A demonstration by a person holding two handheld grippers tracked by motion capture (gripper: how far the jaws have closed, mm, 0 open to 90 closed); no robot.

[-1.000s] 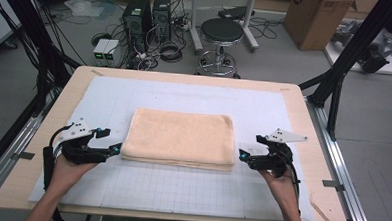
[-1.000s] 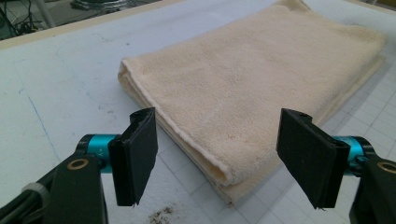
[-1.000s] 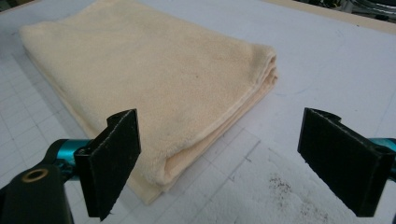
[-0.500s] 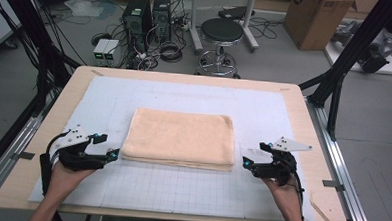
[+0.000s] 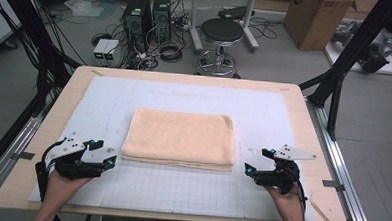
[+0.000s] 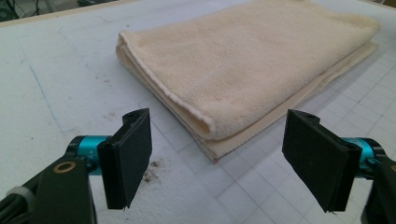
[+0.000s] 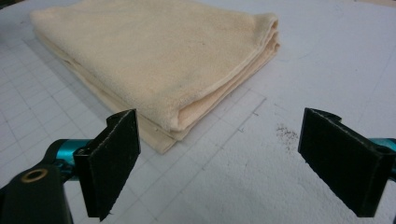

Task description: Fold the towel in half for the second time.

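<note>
Where the towel [image 5: 180, 138] lies folded, bare gridded mat [image 5: 190, 190] around.

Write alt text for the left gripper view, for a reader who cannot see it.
A folded cream towel lies on a white gridded mat, its near corner pointing between the open left tongs, which do not touch it. The two black pads stand wide apart at the bottom of the picture.

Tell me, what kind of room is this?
Probably a lab or workshop. Computer towers and tangled cables sit on the floor, with a stool, beyond a table holding a folded towel.
</note>
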